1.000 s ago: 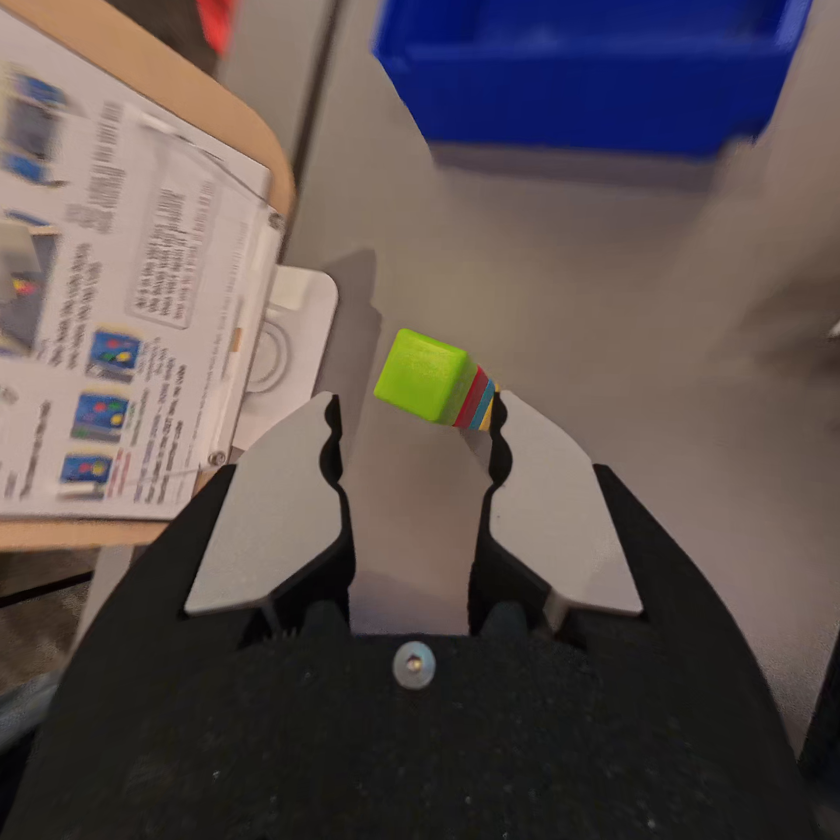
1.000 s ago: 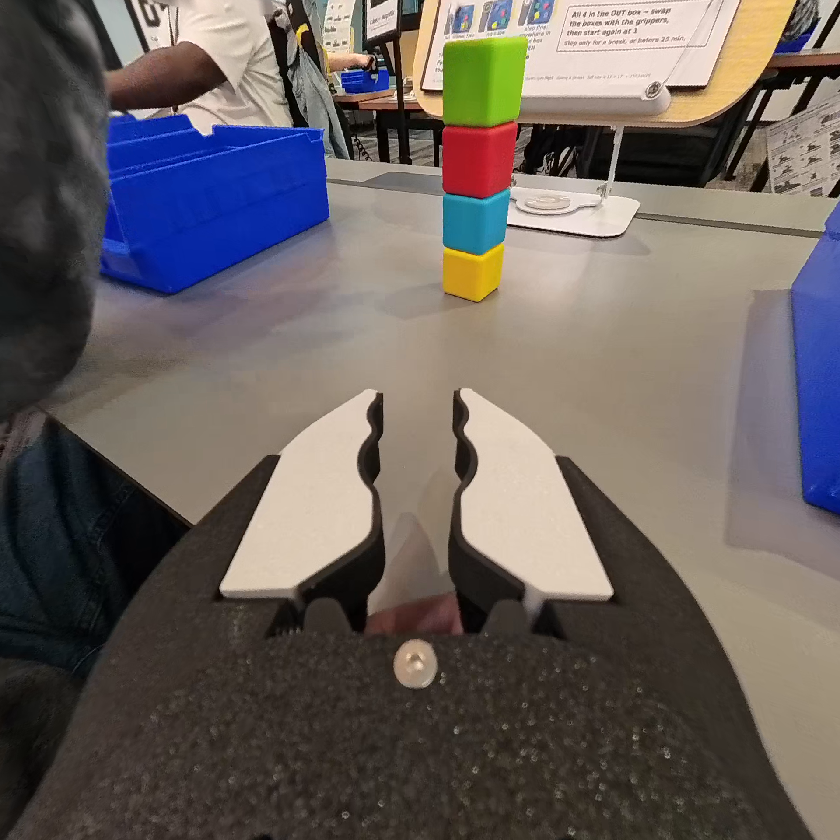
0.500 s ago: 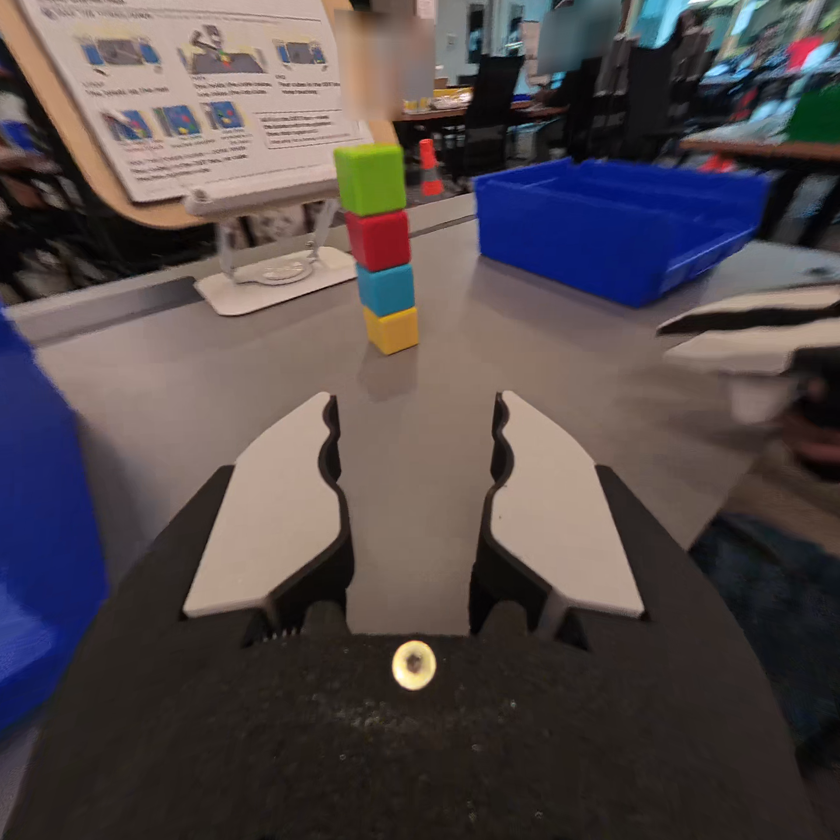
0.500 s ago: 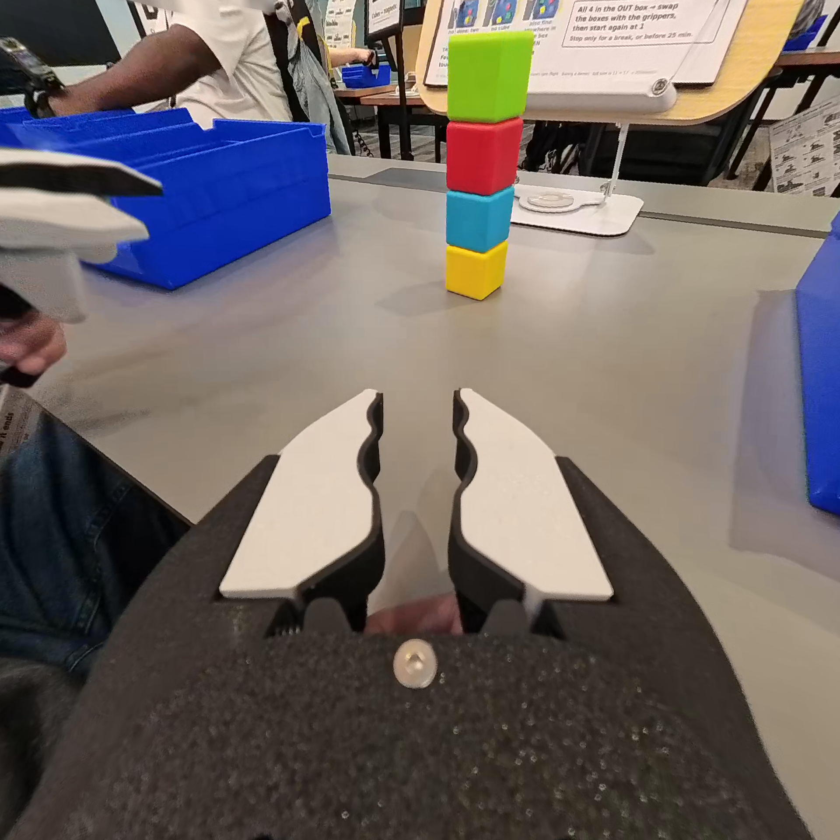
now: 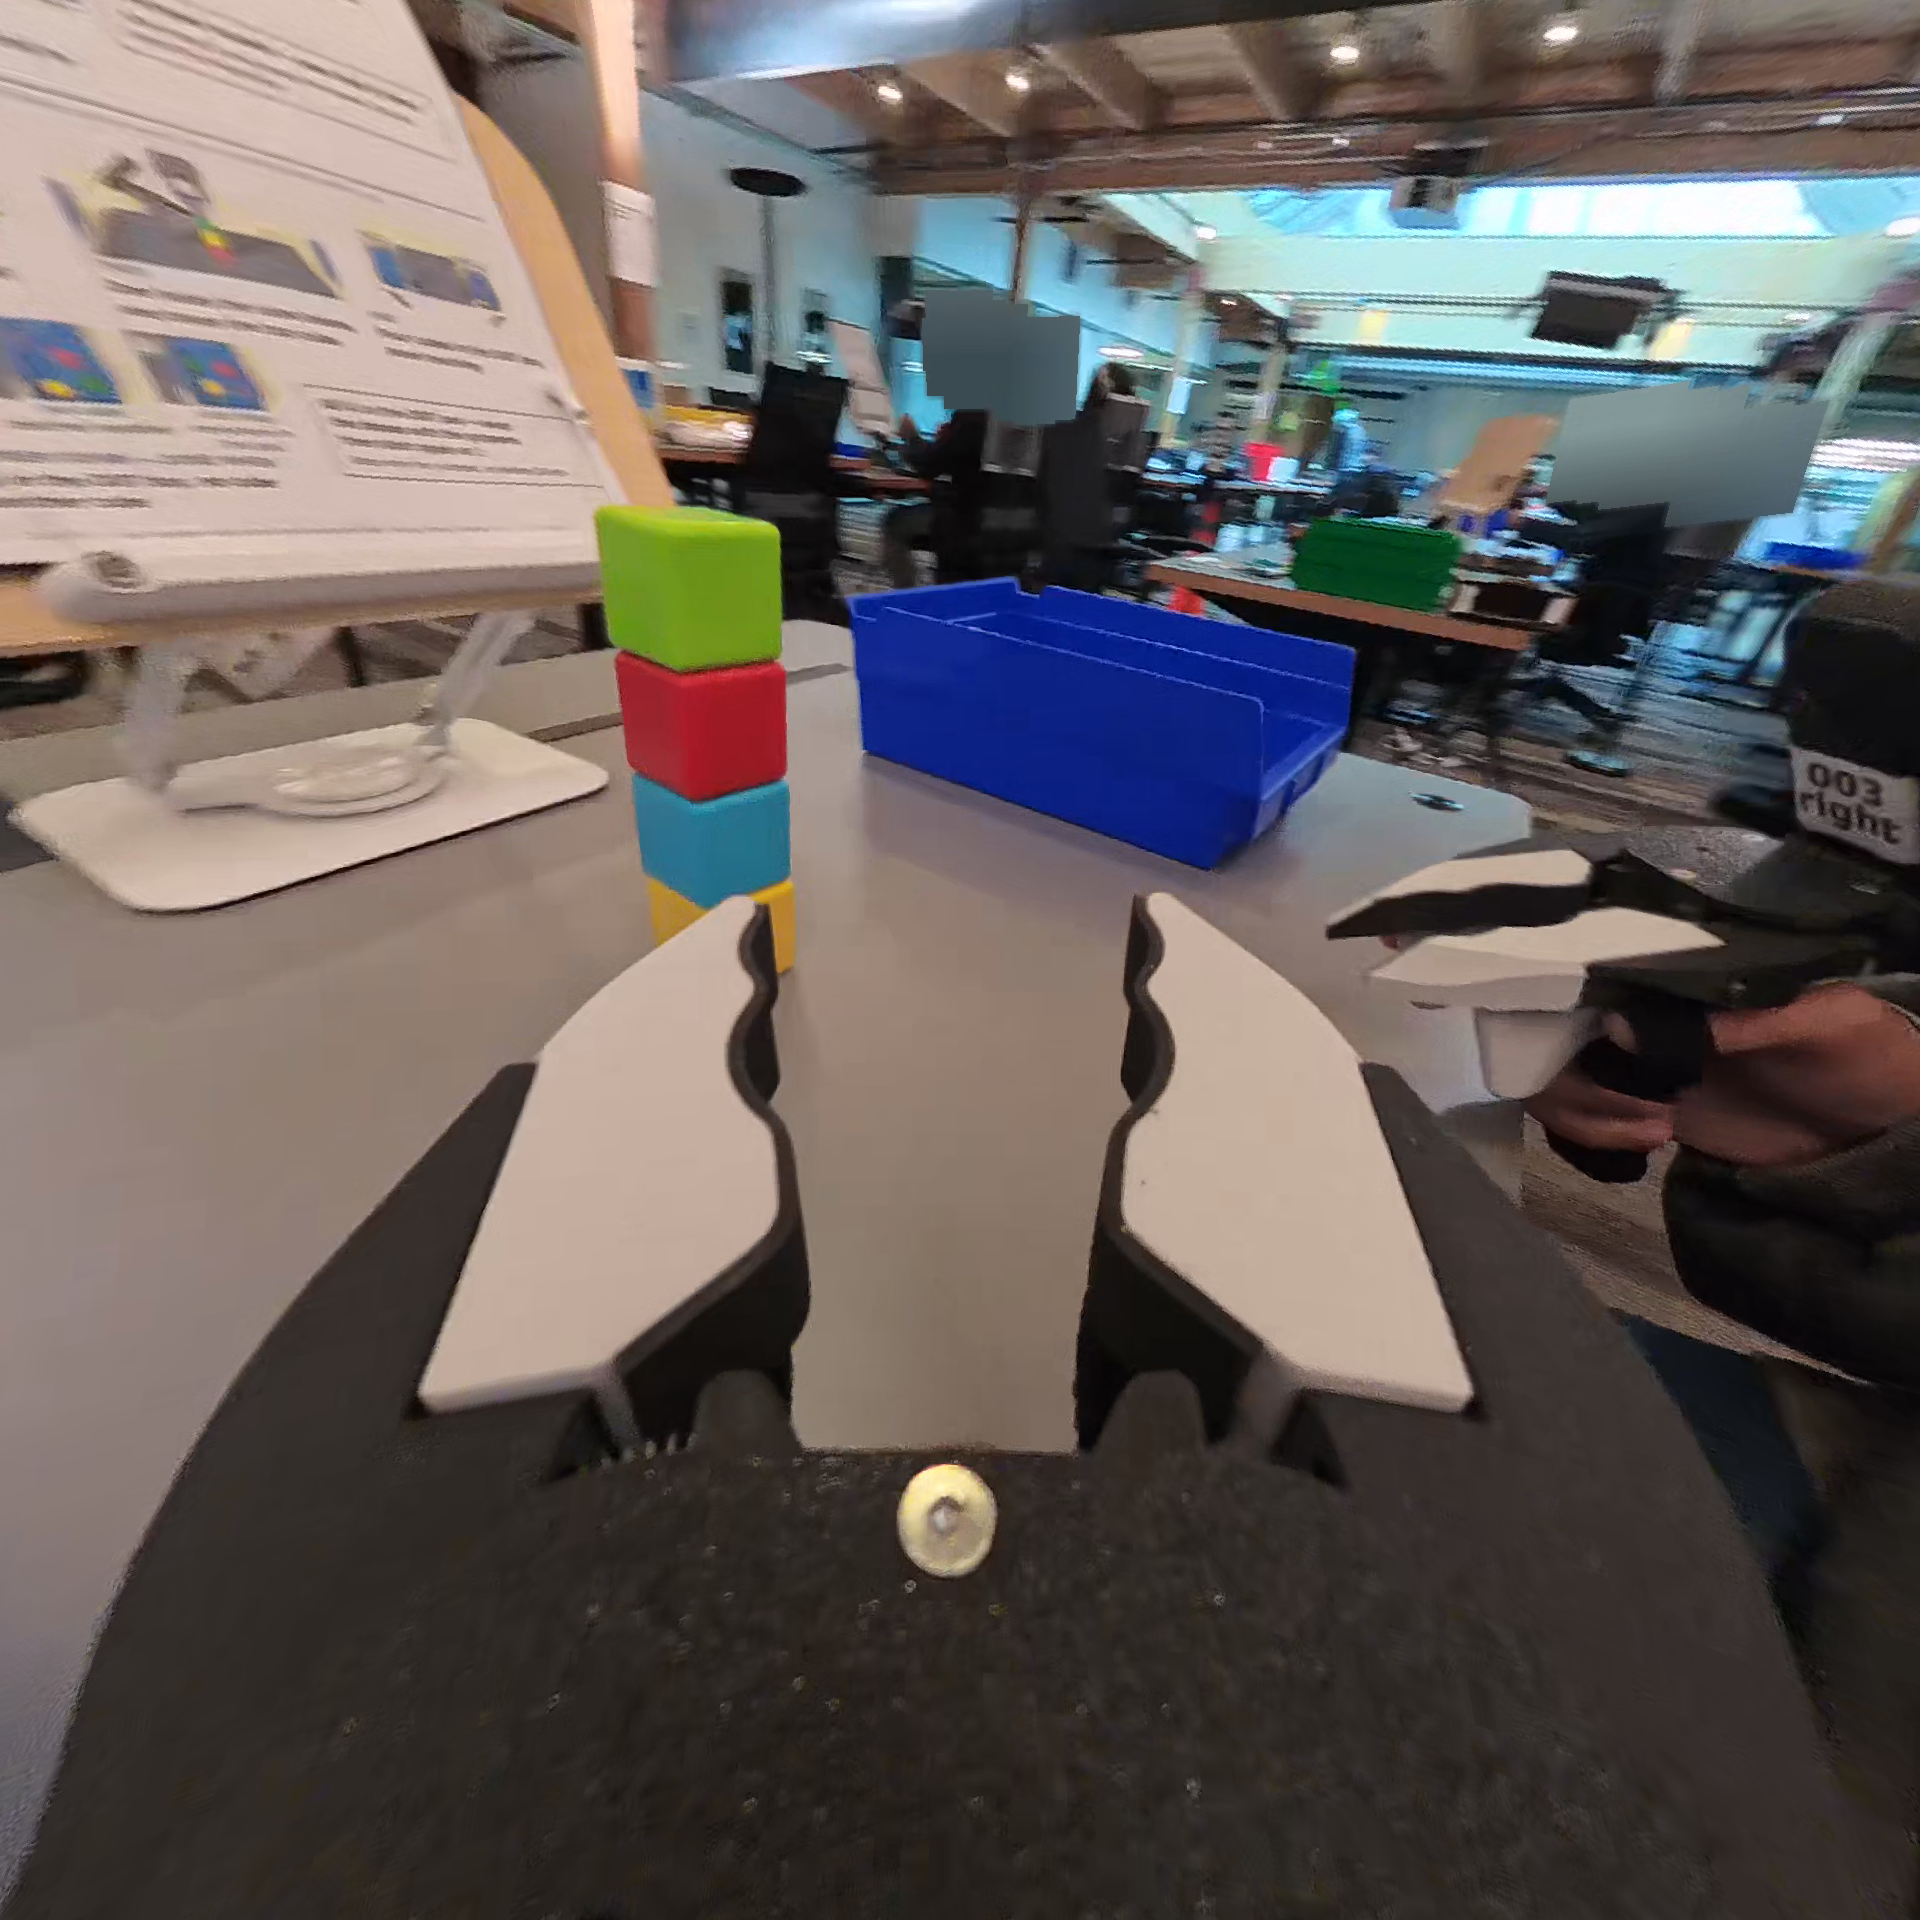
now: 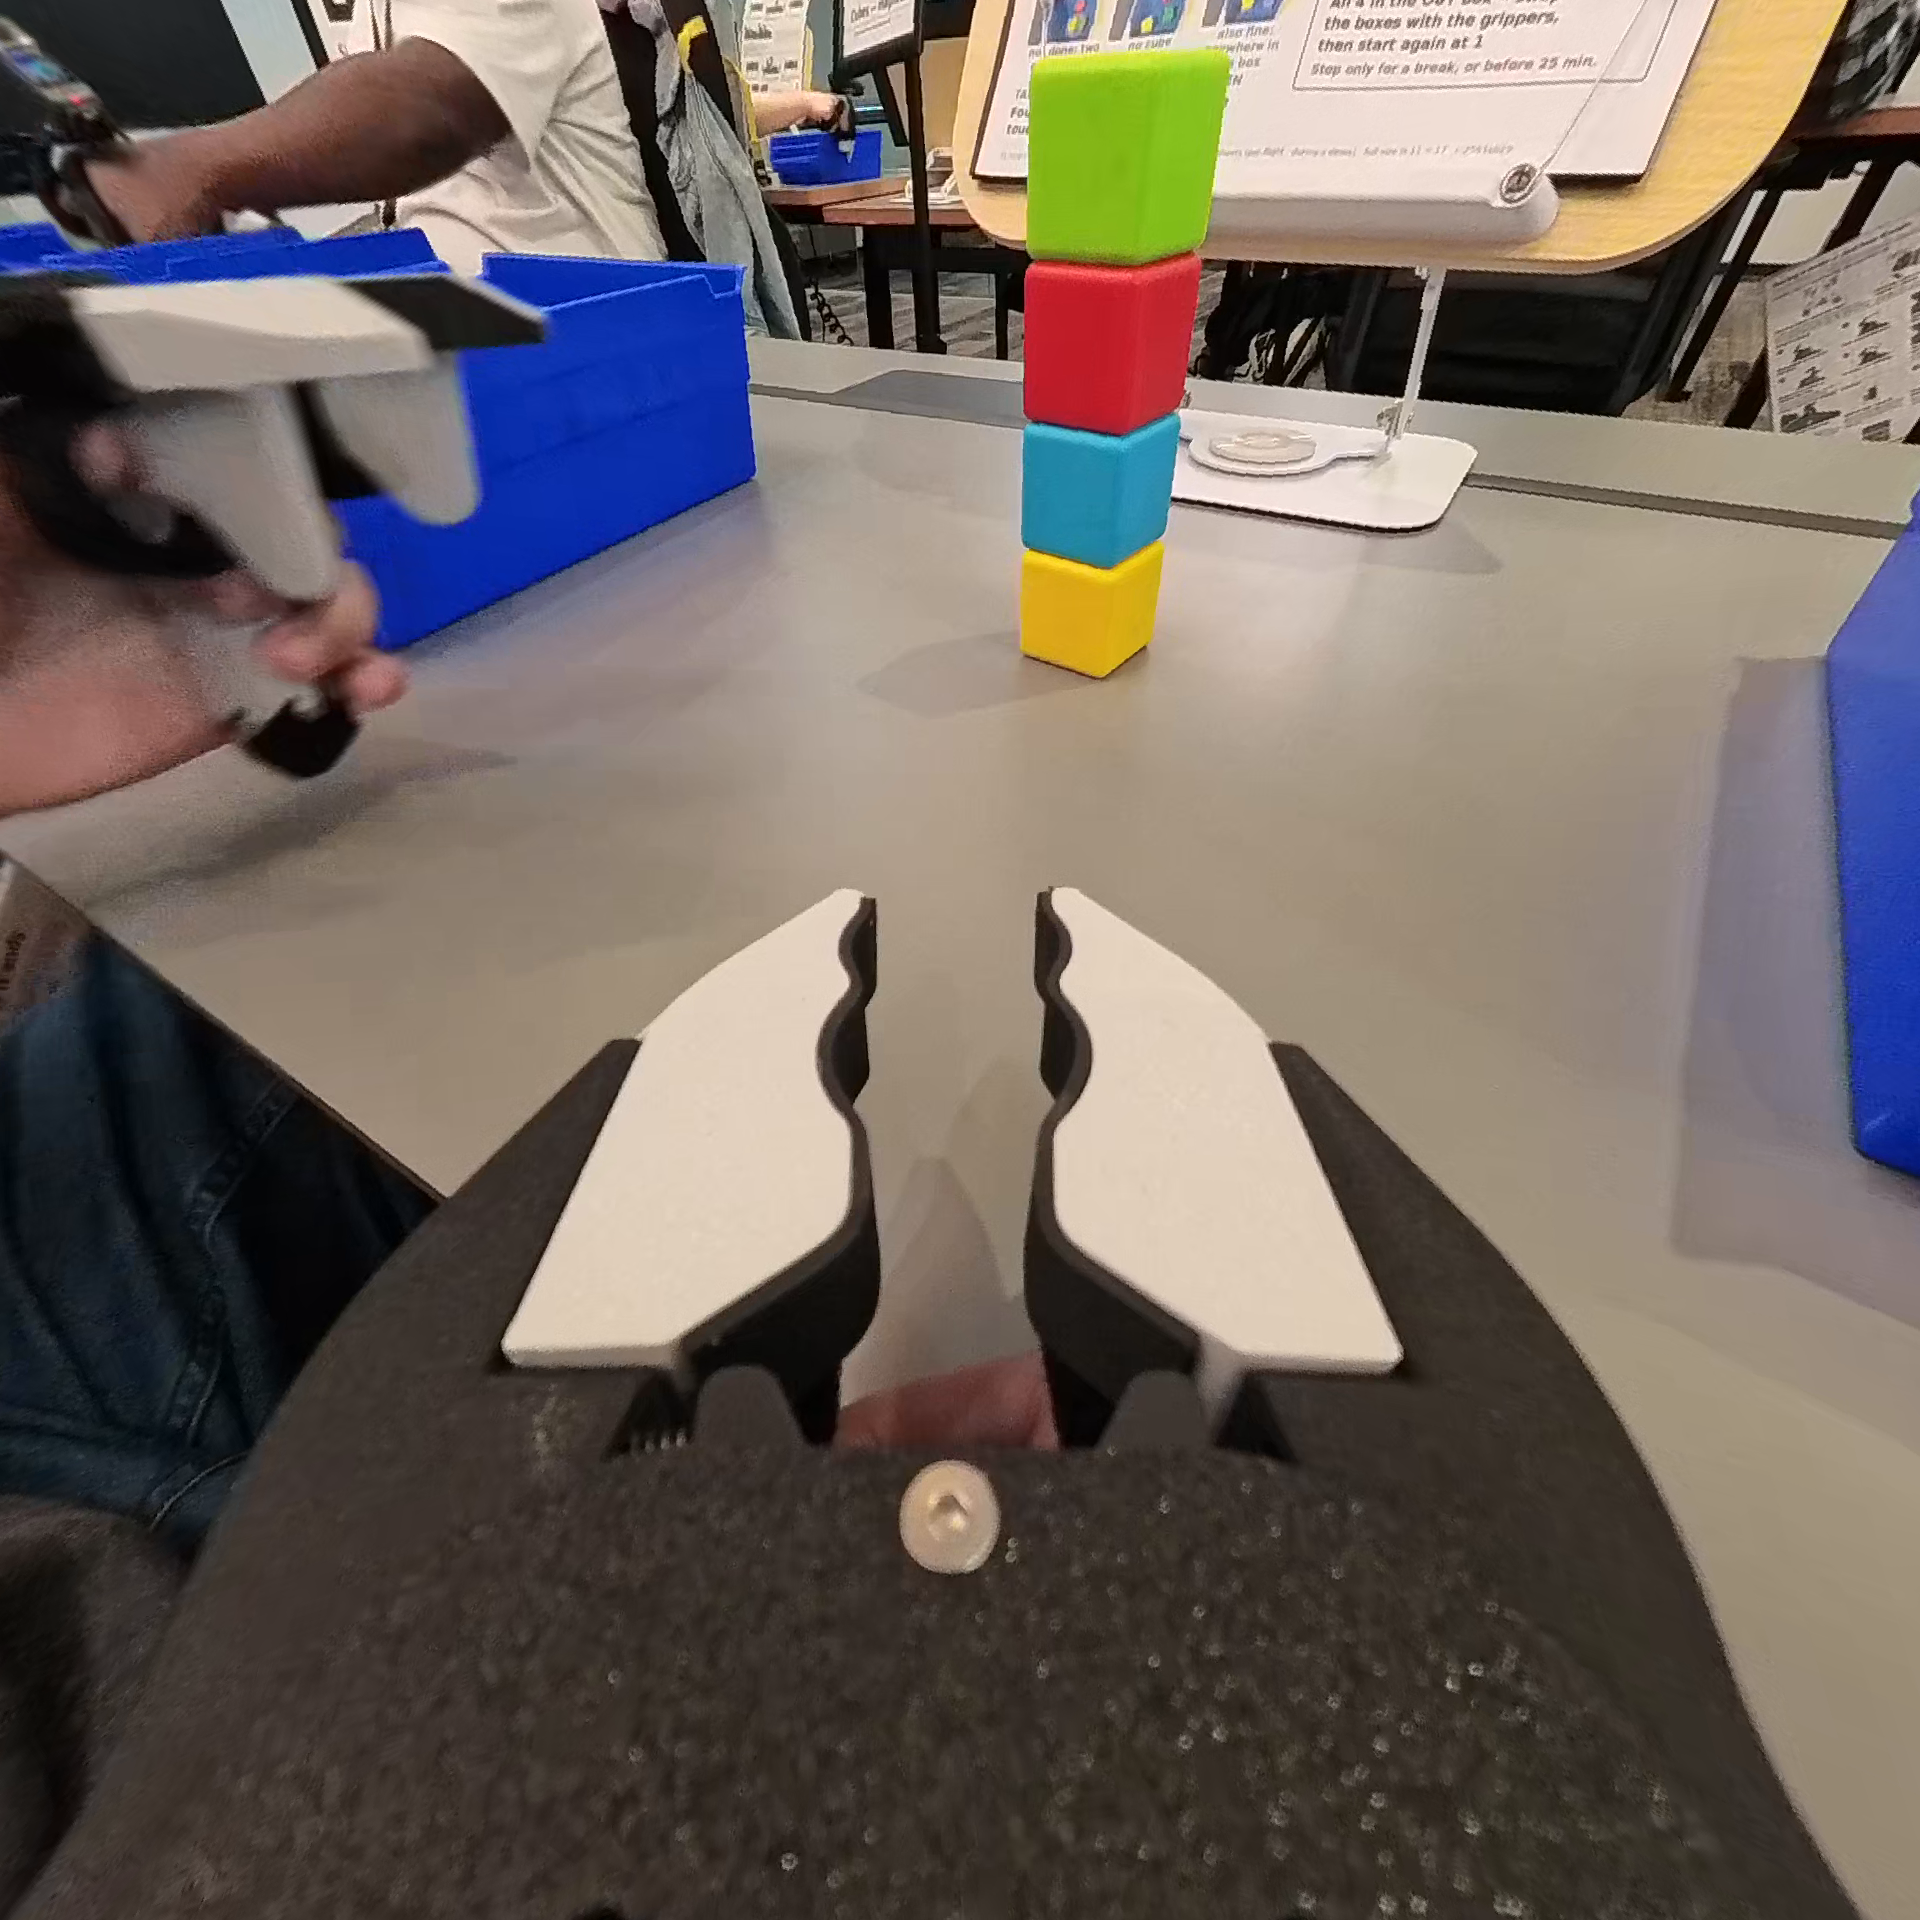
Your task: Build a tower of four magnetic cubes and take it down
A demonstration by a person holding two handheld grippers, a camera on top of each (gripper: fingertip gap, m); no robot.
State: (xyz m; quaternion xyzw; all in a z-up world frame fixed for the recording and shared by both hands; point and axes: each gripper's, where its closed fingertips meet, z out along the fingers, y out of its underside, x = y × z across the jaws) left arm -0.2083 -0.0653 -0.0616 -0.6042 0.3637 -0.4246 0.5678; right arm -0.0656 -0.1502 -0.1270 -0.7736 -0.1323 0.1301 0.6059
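Tower complete: green cube (image 6: 1127,156) on red cube (image 6: 1107,343) on blue cube (image 6: 1099,488) on yellow cube (image 6: 1089,611), standing upright on the grey table (image 6: 1351,831), ahead of the right gripper (image 6: 956,914) and well clear of its tips. From the left gripper (image 5: 948,930) it stands ahead and to the left, the yellow cube partly hidden by that claw's left finger.

Left claw: wide open, empty. Right claw: narrower gap, also empty.

Judgement: cubes look rigid, light and smooth-faced; magnets will resist a straight lift. For take-down, pinch the green cube on two opposite side faces, at mid-height, and tilt it off. Bracing the red cube may stop the column toppling.

Beyond: a blue bin (image 5: 1091,707) ahead-right of the left claw; an instruction board on a stand (image 6: 1351,468) behind the tower.
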